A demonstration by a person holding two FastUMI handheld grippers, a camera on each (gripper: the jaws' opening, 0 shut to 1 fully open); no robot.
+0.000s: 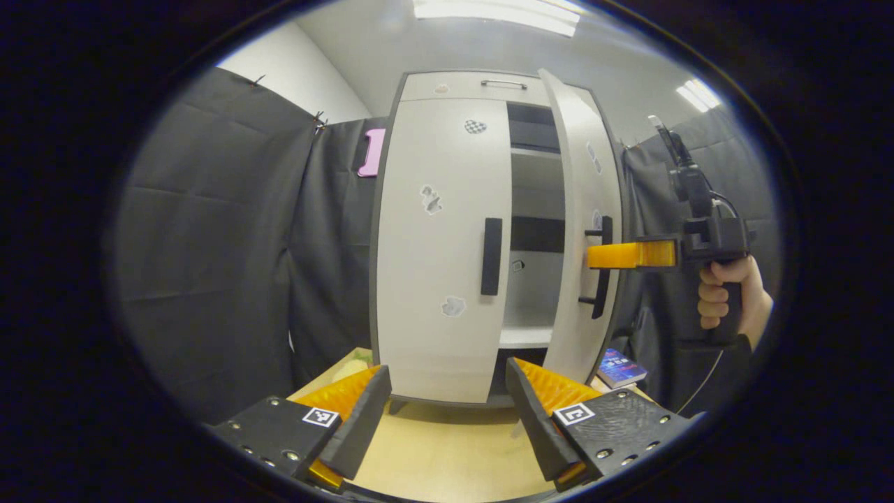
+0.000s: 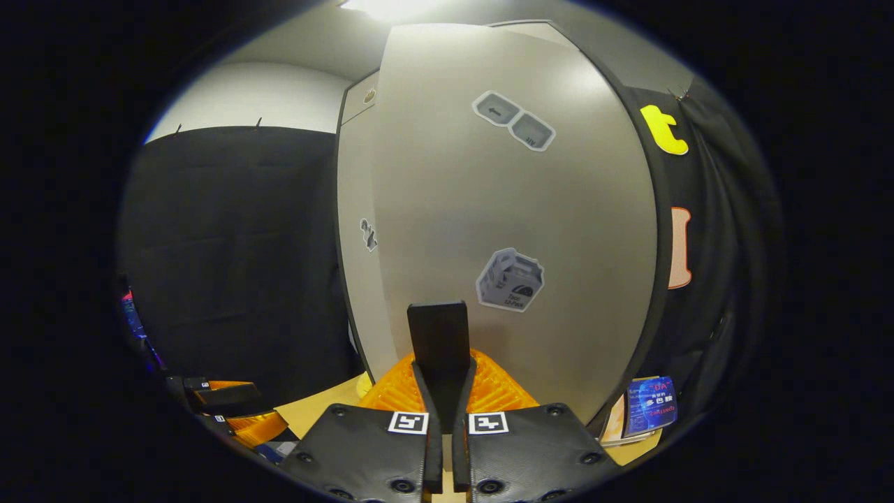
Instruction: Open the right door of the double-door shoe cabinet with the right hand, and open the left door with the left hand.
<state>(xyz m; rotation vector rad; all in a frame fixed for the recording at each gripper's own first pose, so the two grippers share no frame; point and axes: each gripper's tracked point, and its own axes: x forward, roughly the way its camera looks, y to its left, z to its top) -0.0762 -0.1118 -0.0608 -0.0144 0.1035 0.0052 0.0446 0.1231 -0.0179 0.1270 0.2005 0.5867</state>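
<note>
Shoe cabinet point(image 1: 447, 251) stands at the far edge of the tabletop point(image 1: 447, 454), facing the left gripper; right door point(image 1: 583, 230) is swung partly out, shelves showing in the gap; left door point(image 1: 440, 251) lies flush and closed. Right gripper point(image 2: 441, 363) is pinched on the right door's handle point(image 2: 438, 335), fingers pressed against both of its sides; seen from the left gripper view it reaches in from the right, a hand point(image 1: 723, 290) on its grip. Left gripper point(image 1: 447, 405) hangs spread and empty, short of the cabinet's base. Step in hand, by judgement: drawing the right door open. Next move calls for the left gripper to rise to the left door handle point(image 1: 491, 256), straddle it, close and pull outward.
</note>
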